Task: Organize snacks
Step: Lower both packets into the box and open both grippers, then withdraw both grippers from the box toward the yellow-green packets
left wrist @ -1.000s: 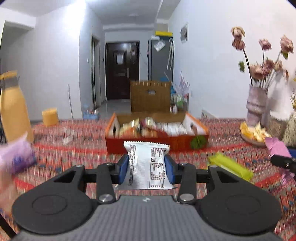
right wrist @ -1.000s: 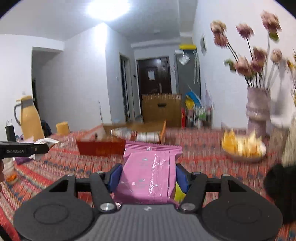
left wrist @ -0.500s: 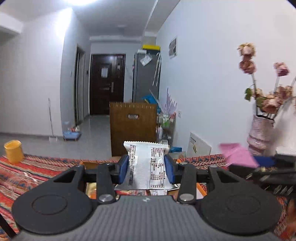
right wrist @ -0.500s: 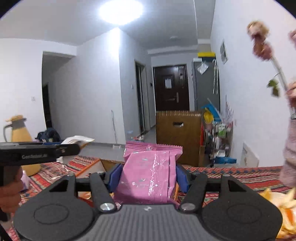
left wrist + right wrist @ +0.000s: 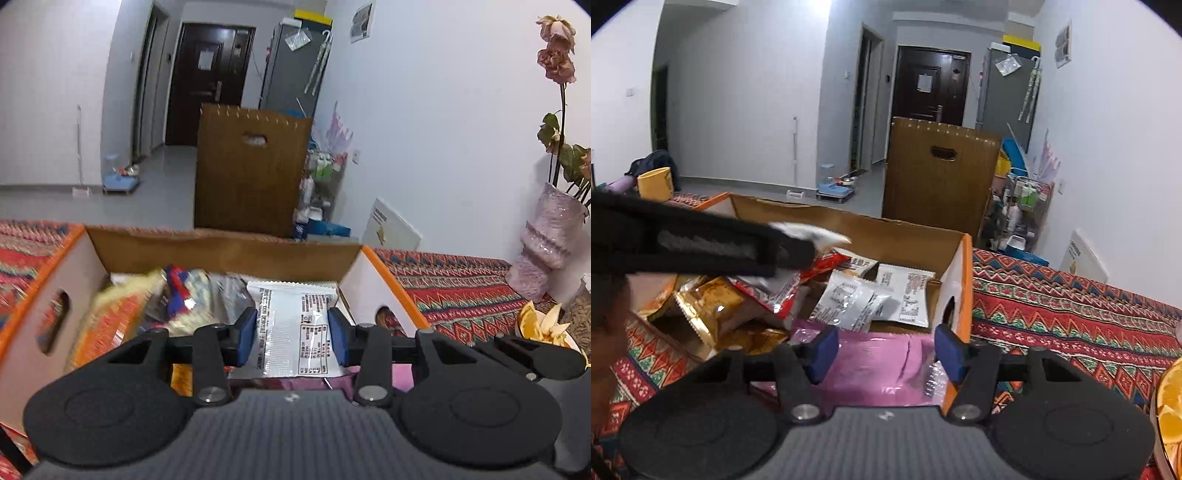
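Observation:
My left gripper is shut on a white snack packet and holds it over the open orange-edged cardboard box. The box holds several snack packets. My right gripper is open over the box's near right corner. A pink packet lies loose below its spread fingers, inside the box. The left gripper crosses the right wrist view at the left with the white packet's tip showing. The right gripper's finger shows at the right of the left wrist view.
The box stands on a red patterned tablecloth. A pink vase with dried flowers and a plate of orange peel are to the right. A yellow cup is at the far left. A brown crate stands beyond the table.
Both grippers have moved forward and down over the box. My right gripper has opened and let go of the pink packet, which now lies in the box. The left still grips the white packet.

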Motion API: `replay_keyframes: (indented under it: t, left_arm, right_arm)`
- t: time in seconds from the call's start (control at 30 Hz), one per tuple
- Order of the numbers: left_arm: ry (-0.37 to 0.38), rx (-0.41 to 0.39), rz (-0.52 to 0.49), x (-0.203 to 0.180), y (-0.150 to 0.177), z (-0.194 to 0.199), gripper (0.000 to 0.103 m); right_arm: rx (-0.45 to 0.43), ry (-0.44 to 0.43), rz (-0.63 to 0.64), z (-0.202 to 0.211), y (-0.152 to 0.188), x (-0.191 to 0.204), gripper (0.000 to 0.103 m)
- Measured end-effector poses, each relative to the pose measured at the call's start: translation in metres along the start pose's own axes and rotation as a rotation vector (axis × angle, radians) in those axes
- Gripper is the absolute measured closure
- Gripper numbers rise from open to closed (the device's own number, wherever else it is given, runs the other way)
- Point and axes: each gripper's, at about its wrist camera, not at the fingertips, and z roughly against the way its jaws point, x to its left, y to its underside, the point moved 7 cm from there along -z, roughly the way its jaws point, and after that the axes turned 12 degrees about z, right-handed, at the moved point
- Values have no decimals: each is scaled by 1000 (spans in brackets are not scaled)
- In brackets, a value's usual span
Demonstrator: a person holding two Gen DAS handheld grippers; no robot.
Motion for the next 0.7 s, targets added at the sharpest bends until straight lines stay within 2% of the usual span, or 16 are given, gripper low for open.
replay_keyframes:
  t: [0.03,0.07,0.13,0.17,0.23,0.3,0.47,0.53,0.7]
  left_arm:
    - [1,27,-18,-3,7,-2,60]
    - [3,45,-28,-3,10,-6,56]
    - [6,45,-21,-3,13,-6,42]
    - [15,40,-18,-3,11,-4,30]
    - [54,43,-11,-3,8,1,23]
    - [68,42,-18,-6,7,5,15]
    - [39,-1,-67,-17,3,23,9]
    - [43,-34,-65,-19,2,43,5]
    - [34,-109,-95,-22,-5,112,4]
  right_arm:
    - [-6,-17,5,1,1,3,31]
    - [-9,-29,10,2,0,4,27]
    - [-17,-20,24,8,-4,2,26]
    - [-16,-25,31,10,-5,0,23]
    - [-5,-36,32,14,-5,-3,12]
    - [0,-24,36,15,-4,-9,11]
    - [-6,-27,10,23,-6,-14,11]
    - [-25,-41,-12,33,-7,-15,11]
    - [-92,-81,-60,75,-17,-10,11]
